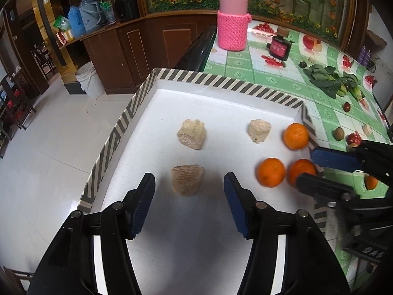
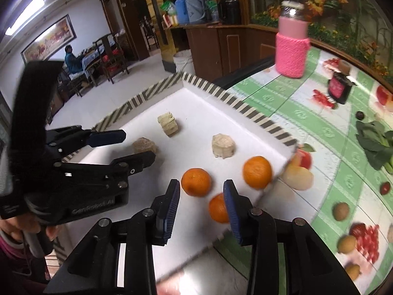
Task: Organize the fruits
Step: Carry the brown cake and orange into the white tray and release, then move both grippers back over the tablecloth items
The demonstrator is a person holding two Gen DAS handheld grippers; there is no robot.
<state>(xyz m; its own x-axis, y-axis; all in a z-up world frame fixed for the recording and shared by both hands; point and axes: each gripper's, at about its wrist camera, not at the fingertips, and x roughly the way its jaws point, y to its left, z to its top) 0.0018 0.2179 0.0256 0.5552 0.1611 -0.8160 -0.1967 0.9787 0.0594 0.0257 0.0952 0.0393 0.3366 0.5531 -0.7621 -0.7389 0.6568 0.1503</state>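
Orange tangerines [image 1: 295,136] (three), perhaps beige chunks [image 1: 191,134], stripe-rimmed white tray [image 1: 228,82]

Both wrist views overlook tray [image 1: 147,91], close
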